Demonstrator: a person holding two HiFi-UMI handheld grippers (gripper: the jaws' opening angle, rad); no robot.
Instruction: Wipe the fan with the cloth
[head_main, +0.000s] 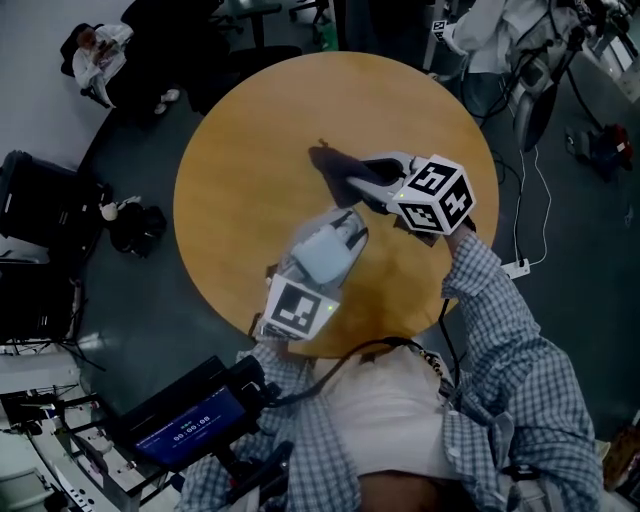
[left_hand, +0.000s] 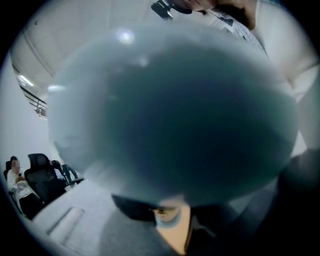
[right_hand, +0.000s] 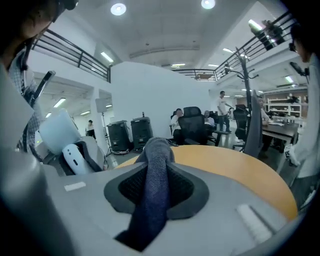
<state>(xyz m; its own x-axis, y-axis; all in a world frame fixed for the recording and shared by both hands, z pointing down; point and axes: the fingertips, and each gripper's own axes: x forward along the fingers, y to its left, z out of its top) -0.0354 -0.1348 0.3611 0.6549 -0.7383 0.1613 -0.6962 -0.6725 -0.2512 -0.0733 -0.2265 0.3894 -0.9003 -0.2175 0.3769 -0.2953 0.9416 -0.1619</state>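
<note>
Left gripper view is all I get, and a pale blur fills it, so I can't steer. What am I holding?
Observer: The head view shows the left gripper shut on a small pale fan.
Operator: Where's the cloth?
Observer: A dark cloth is pinched in the right gripper, over the round wooden table.
Operator: Is it touching the fan?
Observer: No. In the right gripper view the fan sits off to one side of the cloth, apart from it.
</note>
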